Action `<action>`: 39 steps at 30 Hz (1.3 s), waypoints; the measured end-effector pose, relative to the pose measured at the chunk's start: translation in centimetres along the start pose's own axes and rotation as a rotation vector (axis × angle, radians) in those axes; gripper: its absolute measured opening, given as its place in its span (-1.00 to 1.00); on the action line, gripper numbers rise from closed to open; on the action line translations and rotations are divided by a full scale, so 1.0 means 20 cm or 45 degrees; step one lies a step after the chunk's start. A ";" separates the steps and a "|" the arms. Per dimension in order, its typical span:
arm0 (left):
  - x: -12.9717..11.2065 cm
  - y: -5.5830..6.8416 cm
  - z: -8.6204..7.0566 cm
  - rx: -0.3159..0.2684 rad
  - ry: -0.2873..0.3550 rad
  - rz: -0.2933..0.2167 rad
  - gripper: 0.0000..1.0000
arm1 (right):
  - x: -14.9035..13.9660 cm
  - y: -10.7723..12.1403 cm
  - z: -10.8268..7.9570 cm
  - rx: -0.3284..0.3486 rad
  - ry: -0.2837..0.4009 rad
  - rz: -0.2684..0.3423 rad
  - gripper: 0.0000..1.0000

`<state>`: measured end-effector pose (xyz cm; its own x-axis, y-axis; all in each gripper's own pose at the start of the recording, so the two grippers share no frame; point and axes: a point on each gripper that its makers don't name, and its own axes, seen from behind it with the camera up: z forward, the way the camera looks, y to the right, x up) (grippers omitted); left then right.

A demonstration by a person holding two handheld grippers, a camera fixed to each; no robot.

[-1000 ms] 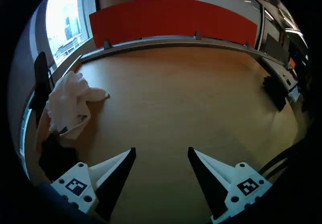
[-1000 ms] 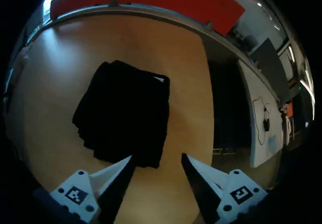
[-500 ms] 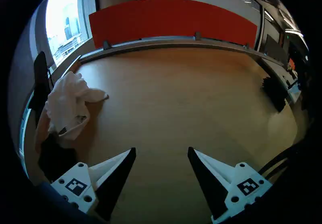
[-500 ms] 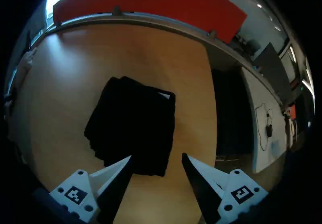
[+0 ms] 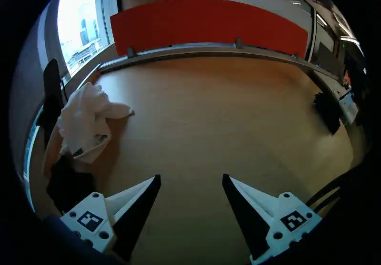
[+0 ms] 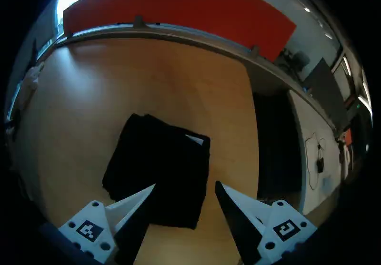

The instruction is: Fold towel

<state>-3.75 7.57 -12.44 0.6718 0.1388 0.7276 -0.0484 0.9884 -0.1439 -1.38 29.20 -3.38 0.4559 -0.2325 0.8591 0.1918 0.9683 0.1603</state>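
Observation:
A folded black towel (image 6: 159, 167) lies flat on the wooden table (image 6: 119, 89) in the right gripper view, just beyond my right gripper (image 6: 185, 203), which stands open and holds nothing. The same black towel (image 5: 328, 110) appears small at the far right in the left gripper view. A crumpled white towel (image 5: 85, 120) lies at the table's left side in the left gripper view, with dark cloth (image 5: 66, 184) below it. My left gripper (image 5: 190, 196) is open over bare wood, well to the right of the white towel.
A red partition (image 5: 209, 24) runs along the table's far edge. A window (image 5: 78, 27) is at the back left, with a dark chair (image 5: 50, 93) beside the table. To the right of the table stands another desk (image 6: 316, 151) with cables.
The right gripper has drawn back, so the black towel sits lower and nearer its fingers. The left gripper view has shifted slightly; the white towel sits a little further right.

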 end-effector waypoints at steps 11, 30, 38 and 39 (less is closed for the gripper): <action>-0.01 -0.01 -0.01 0.032 -0.011 -0.019 0.92 | 0.10 0.01 0.10 0.018 0.016 -0.009 0.72; -0.03 0.01 0.01 0.050 -0.038 -0.016 0.91 | 0.08 0.03 0.23 0.056 -0.010 0.015 0.26; -0.03 0.01 0.02 0.050 -0.043 -0.012 0.92 | 0.08 0.02 0.26 0.072 -0.019 0.029 0.14; -0.03 0.01 0.02 0.050 -0.044 -0.011 0.92 | 0.08 0.02 0.26 0.072 -0.018 0.032 0.14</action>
<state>-4.35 7.77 -12.67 0.6466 0.1314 0.7514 -0.0723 0.9912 -0.1112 -5.12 29.67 0.57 0.4474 -0.2068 0.8701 0.1304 0.9776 0.1653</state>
